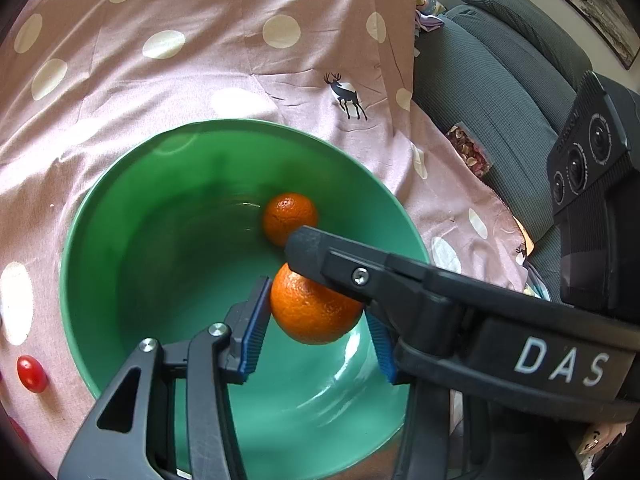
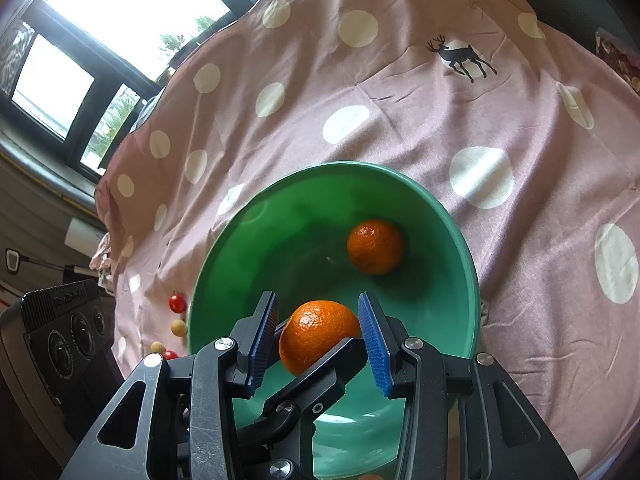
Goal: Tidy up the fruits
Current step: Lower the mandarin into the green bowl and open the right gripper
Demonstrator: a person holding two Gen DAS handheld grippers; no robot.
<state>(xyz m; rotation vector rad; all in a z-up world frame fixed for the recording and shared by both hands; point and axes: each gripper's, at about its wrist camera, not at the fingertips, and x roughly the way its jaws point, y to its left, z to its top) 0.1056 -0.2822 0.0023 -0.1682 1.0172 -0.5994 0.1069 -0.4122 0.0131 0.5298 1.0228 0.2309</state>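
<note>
Evidently both claws, left claw (image 1: 316, 320) and right claw (image 2: 318, 344), are clamped on same orange (image 1: 316, 308), held over green bowl (image 1: 160, 184) for release beside second orange (image 1: 290, 216). Cherry tomato (image 1: 31, 373) lies left on polka-dot cloth (image 1: 200, 60).

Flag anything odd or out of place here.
Both the left gripper and the right gripper appear clamped on the same orange above the green bowl, crossing each other. A second orange sits inside; small red and yellow fruits lie loose on the cloth beside the bowl.
</note>
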